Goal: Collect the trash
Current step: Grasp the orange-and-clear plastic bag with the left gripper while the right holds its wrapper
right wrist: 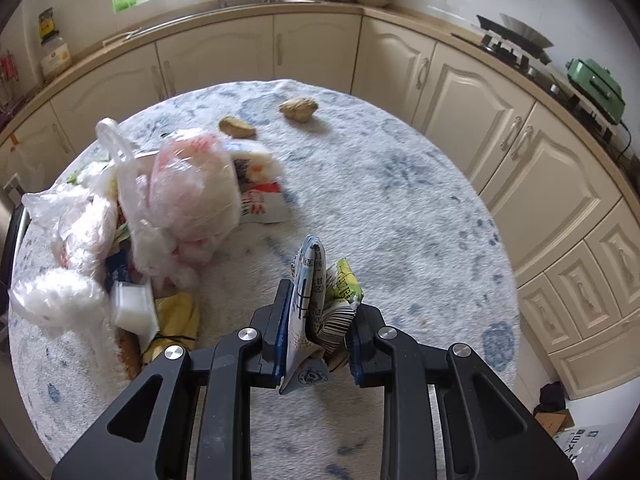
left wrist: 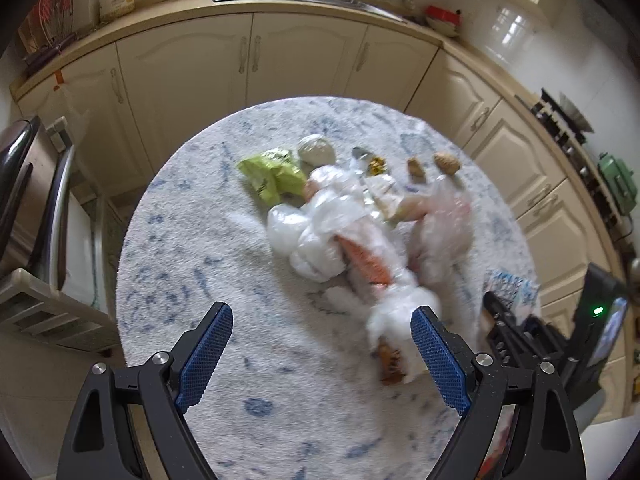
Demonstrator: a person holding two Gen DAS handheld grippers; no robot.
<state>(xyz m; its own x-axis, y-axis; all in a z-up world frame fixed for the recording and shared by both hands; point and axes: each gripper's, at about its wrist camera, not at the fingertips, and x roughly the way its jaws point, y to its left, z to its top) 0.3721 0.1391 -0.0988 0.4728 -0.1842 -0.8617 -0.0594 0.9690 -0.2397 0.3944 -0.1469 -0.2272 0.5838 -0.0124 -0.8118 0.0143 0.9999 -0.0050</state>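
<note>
A pile of trash lies on a round table with a white-and-blue cloth [left wrist: 224, 264]: crumpled clear plastic bags [left wrist: 320, 236], a green wrapper [left wrist: 272, 176], an orange wrapper [left wrist: 366, 260]. My left gripper [left wrist: 322, 328] is open and empty above the cloth, its right finger next to the pile's near end. My right gripper [right wrist: 320, 312] is shut on a flattened printed carton [right wrist: 310, 296] with a green wrapper, held above the table [right wrist: 400, 208]. The right gripper also shows at the right edge of the left wrist view [left wrist: 516, 320]. A bag with a carton [right wrist: 192, 192] lies to its left.
Two brown lumps [right wrist: 298, 109] lie at the far side of the table. Cream kitchen cabinets [left wrist: 304, 56] curve behind the table, with a sink, a stove with a wok [right wrist: 520, 36] and a green appliance [right wrist: 596, 88]. A steel appliance [left wrist: 28, 196] stands at the left.
</note>
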